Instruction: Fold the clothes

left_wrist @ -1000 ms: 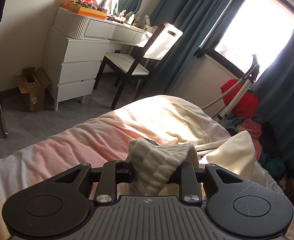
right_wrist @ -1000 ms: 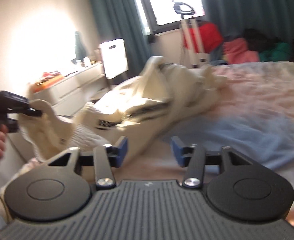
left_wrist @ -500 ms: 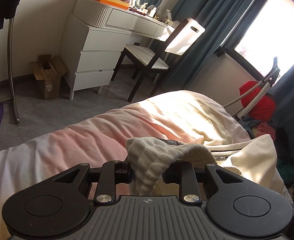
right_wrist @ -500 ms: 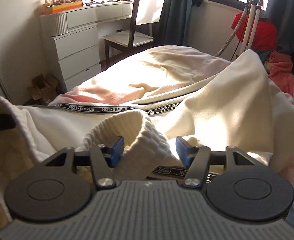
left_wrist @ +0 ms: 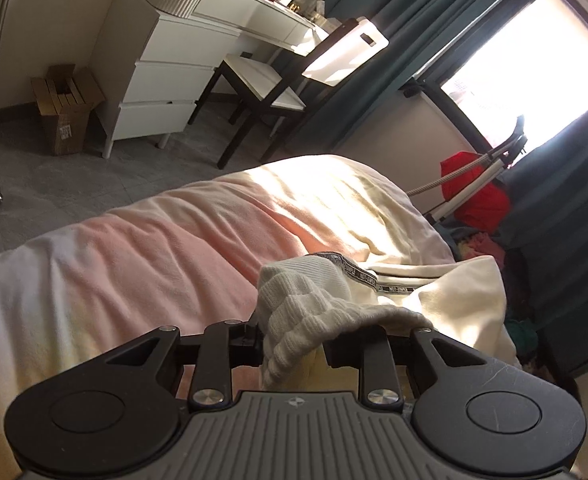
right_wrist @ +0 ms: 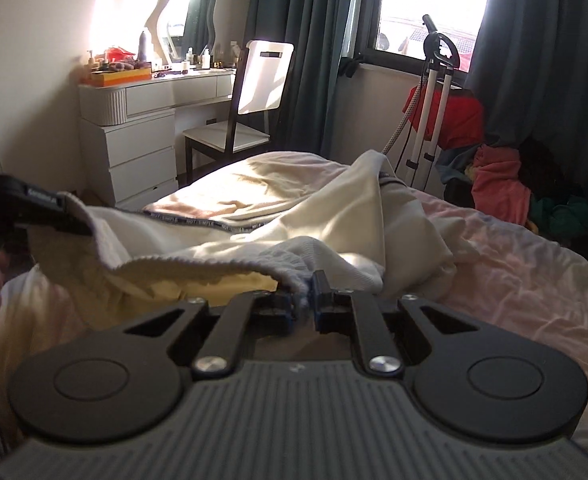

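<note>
Cream garment [right_wrist: 325,216], ribbed hem, black lettered tape: spread over the pink bed [right_wrist: 533,280], its hem lifted and stretched between both tongs. Left tongs [left_wrist: 292,344]: clamped on a bunch of the ribbed hem. Right tongs [right_wrist: 302,307]: jaws just closed, the hem edge pinched between the blue pads [right_wrist: 321,292]. Background: white dresser [right_wrist: 134,152], chair [right_wrist: 250,92], clothes heap [right_wrist: 501,184] listed under the window.

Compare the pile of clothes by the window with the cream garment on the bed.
The pile of clothes is red, pink and green; the cream garment is one pale colour. The pile lies untouched; the garment is gripped by the left gripper and right gripper. Both are unfolded.
</note>
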`<state>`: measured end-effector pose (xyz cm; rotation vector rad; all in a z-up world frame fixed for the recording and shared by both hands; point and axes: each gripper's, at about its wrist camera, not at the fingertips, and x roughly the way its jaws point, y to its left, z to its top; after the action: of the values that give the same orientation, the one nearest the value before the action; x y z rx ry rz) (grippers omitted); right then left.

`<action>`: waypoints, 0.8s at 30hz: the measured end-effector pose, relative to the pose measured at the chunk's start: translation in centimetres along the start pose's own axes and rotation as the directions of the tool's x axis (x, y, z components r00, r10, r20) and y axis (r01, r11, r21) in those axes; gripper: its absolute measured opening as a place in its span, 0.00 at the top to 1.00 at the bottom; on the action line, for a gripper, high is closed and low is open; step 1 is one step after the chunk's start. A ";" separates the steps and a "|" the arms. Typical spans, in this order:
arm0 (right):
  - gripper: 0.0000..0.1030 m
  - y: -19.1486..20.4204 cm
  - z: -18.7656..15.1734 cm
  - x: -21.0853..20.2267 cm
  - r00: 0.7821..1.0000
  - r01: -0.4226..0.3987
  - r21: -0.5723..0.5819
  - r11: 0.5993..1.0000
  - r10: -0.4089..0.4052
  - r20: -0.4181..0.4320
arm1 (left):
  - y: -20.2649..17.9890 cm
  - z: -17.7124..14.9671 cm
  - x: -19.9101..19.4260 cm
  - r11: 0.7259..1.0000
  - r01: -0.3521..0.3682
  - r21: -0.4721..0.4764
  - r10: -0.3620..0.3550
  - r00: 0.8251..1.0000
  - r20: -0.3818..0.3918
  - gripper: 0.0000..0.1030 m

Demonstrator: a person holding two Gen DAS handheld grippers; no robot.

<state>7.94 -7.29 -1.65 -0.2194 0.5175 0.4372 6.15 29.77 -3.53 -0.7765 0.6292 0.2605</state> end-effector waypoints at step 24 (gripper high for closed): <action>0.34 -5.8 -13.3 -3.7 0.948 -0.295 0.518 0.803 0.314 0.052 | -4.0 -4.9 -8.4 0.961 0.127 0.247 -0.161 0.979 0.124 0.08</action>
<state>2.01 -17.80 -10.47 0.3905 0.6929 0.5902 -0.81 23.57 1.24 -0.5635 0.4554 0.1021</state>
